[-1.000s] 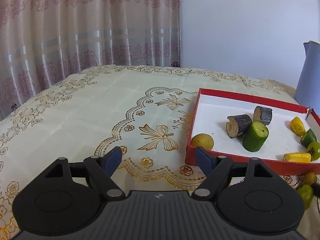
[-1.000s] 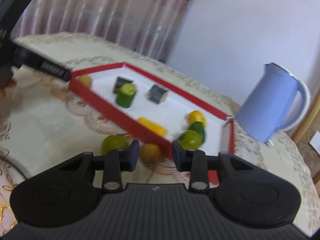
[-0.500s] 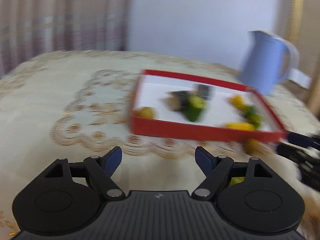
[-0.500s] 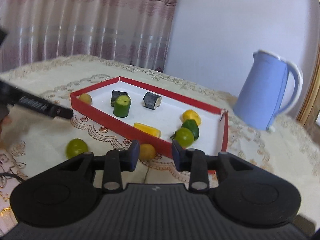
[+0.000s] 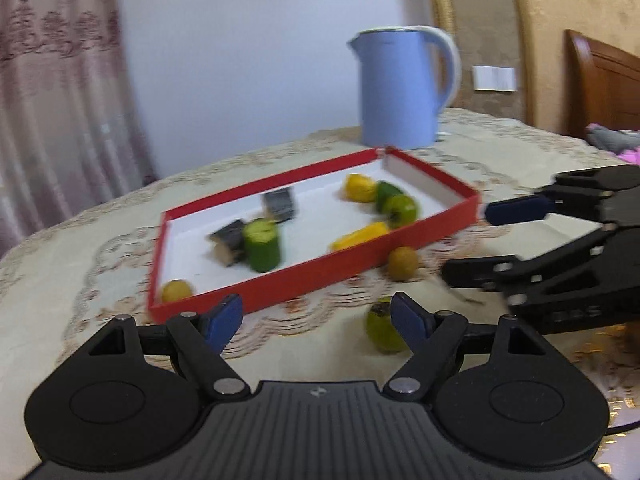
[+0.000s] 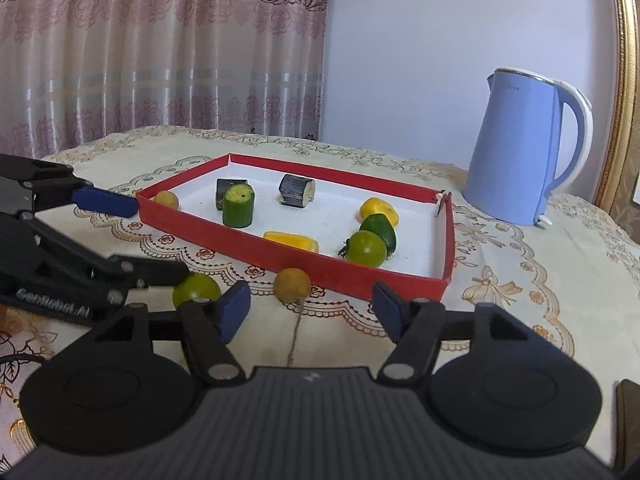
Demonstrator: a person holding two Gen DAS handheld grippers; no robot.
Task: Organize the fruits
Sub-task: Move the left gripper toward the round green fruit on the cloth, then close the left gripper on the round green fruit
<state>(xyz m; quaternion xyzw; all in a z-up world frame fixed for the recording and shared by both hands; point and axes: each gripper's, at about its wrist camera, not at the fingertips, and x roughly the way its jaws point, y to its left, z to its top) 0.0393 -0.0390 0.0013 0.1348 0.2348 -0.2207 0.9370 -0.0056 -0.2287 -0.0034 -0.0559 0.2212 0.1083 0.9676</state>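
Observation:
A red tray (image 6: 320, 270) with a white floor holds several fruit pieces, among them a green cylinder (image 6: 238, 211) and a green tomato (image 6: 366, 248). Two fruits lie on the cloth in front of it: a brownish round fruit (image 6: 292, 285) (image 5: 403, 263) and a green round fruit (image 6: 196, 290) (image 5: 382, 330). My right gripper (image 6: 312, 312) (image 5: 466, 244) is empty and its jaws are opening. The brownish fruit lies just ahead of the gap, untouched. My left gripper (image 5: 316, 320) (image 6: 162, 238) is open and empty, with the green fruit beside its right pad.
A light blue kettle (image 6: 520, 152) (image 5: 400, 88) stands behind the tray's far right corner. The table wears a cream embroidered cloth (image 6: 500, 288). Pink curtains (image 6: 160, 52) hang behind the table, and a wooden headboard (image 5: 600, 84) shows at the right in the left wrist view.
The right gripper's jaws have spread wide apart. The left wrist view has swung right, bringing the kettle, both loose fruits and the right gripper into sight.

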